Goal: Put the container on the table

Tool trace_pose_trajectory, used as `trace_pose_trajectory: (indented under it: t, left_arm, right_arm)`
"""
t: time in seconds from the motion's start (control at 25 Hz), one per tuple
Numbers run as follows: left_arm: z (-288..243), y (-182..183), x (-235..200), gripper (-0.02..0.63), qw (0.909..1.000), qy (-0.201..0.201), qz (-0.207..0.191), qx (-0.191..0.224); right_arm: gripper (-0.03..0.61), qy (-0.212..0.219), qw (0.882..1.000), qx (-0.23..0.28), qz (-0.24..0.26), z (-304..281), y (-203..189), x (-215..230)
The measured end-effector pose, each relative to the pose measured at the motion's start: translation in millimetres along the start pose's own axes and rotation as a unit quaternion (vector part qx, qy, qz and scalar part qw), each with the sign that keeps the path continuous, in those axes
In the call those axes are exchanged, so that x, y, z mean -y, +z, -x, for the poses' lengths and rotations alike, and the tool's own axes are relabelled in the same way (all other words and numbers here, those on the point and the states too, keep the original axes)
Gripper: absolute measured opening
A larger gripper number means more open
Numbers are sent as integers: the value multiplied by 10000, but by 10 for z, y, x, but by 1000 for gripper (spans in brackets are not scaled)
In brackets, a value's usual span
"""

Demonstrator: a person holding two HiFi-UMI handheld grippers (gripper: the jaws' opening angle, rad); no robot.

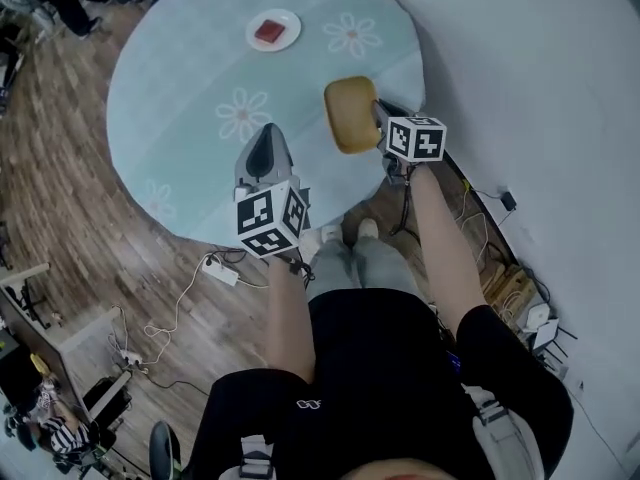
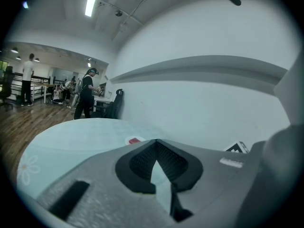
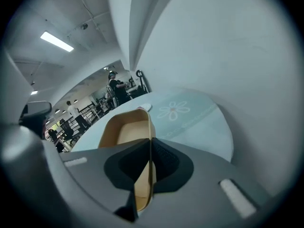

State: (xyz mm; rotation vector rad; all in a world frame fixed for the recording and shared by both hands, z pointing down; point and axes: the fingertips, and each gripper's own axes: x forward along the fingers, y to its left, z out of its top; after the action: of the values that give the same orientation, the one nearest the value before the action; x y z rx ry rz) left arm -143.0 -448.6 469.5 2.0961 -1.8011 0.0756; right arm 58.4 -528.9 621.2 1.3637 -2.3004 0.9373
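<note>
The right gripper (image 3: 151, 146) pinches one thin wall of the tan container (image 3: 124, 128), whose open tray extends ahead of its jaws, over the round table (image 3: 199, 127); the left gripper (image 2: 156, 151) is closed, nothing between its jaws

1. The container (image 1: 350, 114): seen from overhead, its right end sits behind the right gripper (image 1: 381, 118). In the right gripper view its near part disappears behind the gripper's body.
2. The red thing (image 1: 270, 31) on the plate (image 1: 293, 38) is too small to name.
3. The table (image 1: 180, 78) runs off the top of the head view.
4. The people (image 2: 87, 91) far off are small and blurry.
</note>
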Motion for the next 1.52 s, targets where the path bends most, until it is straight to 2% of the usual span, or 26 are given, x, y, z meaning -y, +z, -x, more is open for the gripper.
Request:
trace_pose_trajectory:
  t: [0.24,0.32,0.44,0.48,0.52,0.64,0.76,0.84,1.24,1.52]
  left_arm:
    - [-58,3,-117,-3,9999,101,87,-30]
    - [-69,94,-63,-3,10000,36,50,50]
    - [-73,343,18,-3,9996,-26,14,287]
    - [-73,443,57,-3,9992,-44,1,393]
    - [-72,547,112,-3,9987,-73,-33,510]
    - [-43,866,370,-3,9953,-242,-278,894]
    - [30,1146,625,-3,9899,-395,-563,1242]
    - [59,1257,762,-3,9870,-485,-652,1389]
    - [102,1353,1260,-3,9804,-837,-804,1593]
    - [171,1420,1266,-3,9788,-757,-844,1705]
  right_arm:
    - [38,-350,9988,-312,-123,-292,-98,29]
    - [102,-319,9994,-99,-115,-214,56,-27]
    - [86,-163,9969,764,-15,191,603,-257]
    - [60,-75,9933,1145,98,388,829,-365]
    - [18,28,9876,1552,235,609,1052,-473]
    - [11,208,9618,2615,788,1336,1589,-723]
    - [11,151,9379,3150,1445,1914,1851,-890]
    - [10,194,9302,3279,1638,2124,1916,-939]
    - [11,97,9197,3393,1973,2533,1929,-857]
    - [11,217,9124,3478,2149,2601,1945,-927]
